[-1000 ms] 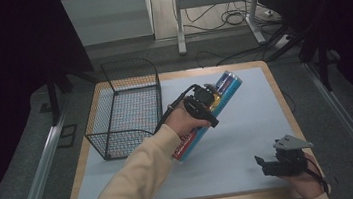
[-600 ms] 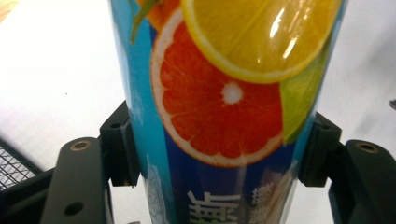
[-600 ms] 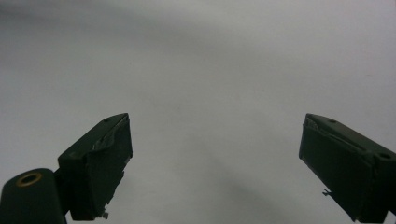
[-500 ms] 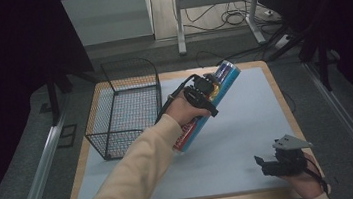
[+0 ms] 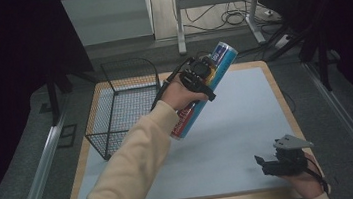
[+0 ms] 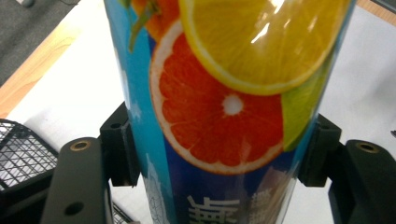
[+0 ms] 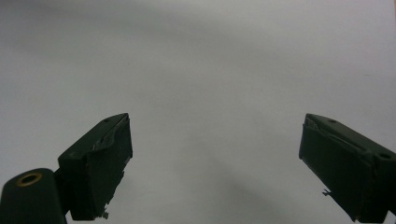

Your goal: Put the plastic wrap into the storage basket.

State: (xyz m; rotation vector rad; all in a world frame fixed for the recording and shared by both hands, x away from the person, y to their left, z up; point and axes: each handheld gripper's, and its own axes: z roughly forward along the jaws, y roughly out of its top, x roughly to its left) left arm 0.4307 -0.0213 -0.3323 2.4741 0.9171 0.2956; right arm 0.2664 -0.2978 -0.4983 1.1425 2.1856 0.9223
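Observation:
A tall blue tube (image 5: 221, 58) printed with citrus slices, red toward its lower end, hangs tilted above the table's far middle. My left gripper (image 5: 201, 78) is shut on it around its upper half. In the left gripper view both black pads (image 6: 122, 154) press the sides of the tube (image 6: 224, 102). My right gripper (image 5: 267, 165) rests low over the mat near the front right corner. Its jaws stand open, and nothing lies between them in the right gripper view (image 7: 215, 163).
A black wire basket (image 5: 111, 122) stands at the far left of the light blue mat (image 5: 247, 116), just left of the raised tube. The mat lies on a wooden board. Beyond the far edge are table legs and cables on the floor.
My left gripper has lifted the tube off the mat and carried it up and toward the far side. The right gripper has stayed where it was.

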